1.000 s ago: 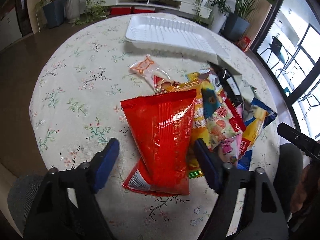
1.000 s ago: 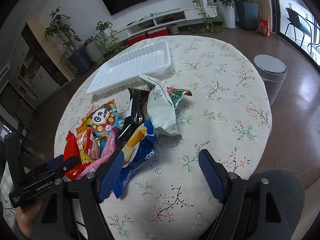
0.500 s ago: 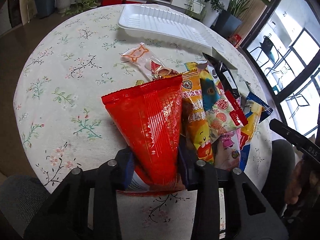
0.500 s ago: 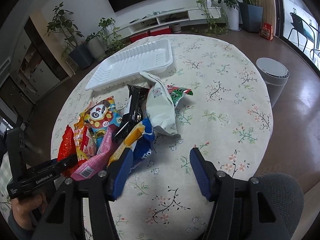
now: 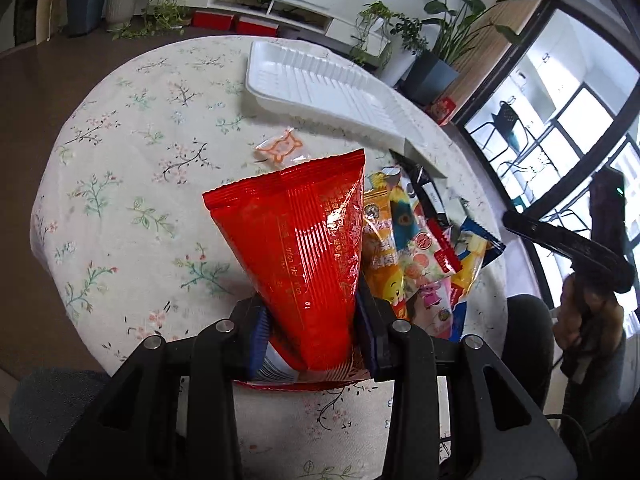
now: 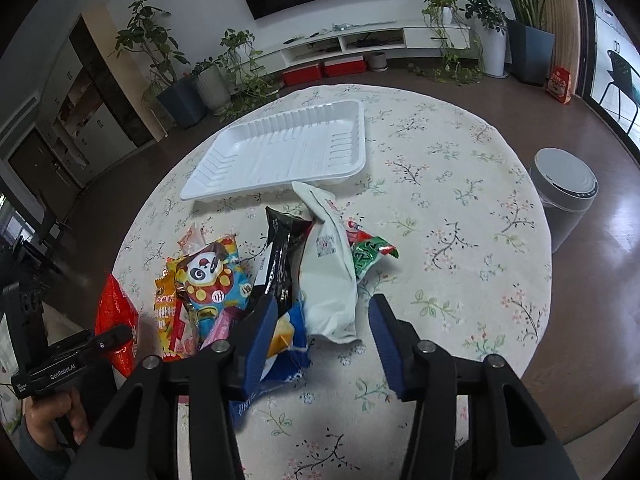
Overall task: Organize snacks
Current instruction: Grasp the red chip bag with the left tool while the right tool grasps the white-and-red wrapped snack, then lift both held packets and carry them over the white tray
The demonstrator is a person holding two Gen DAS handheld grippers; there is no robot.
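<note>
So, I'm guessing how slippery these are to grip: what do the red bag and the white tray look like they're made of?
The red bag looks like thin glossy plastic film: sharp glints, fine creases and a crimped top seal. The white tray looks like thin moulded plastic or foam, with a smooth, slightly shiny finish and pressed ribs along its walls; which of the two, the look leaves open.

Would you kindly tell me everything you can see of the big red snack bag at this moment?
The red snack bag is a glossy foil-like pouch with fine ribbing, small gold print and a crimped seal along its far edge. The left gripper is shut on its near end, the blue pads squeezing it so it narrows there and fans out wide toward the white tray. It tilts up off the floral tablecloth. Its right side meets the orange packet of the snack pile. In the right wrist view only a red sliver shows.
</note>
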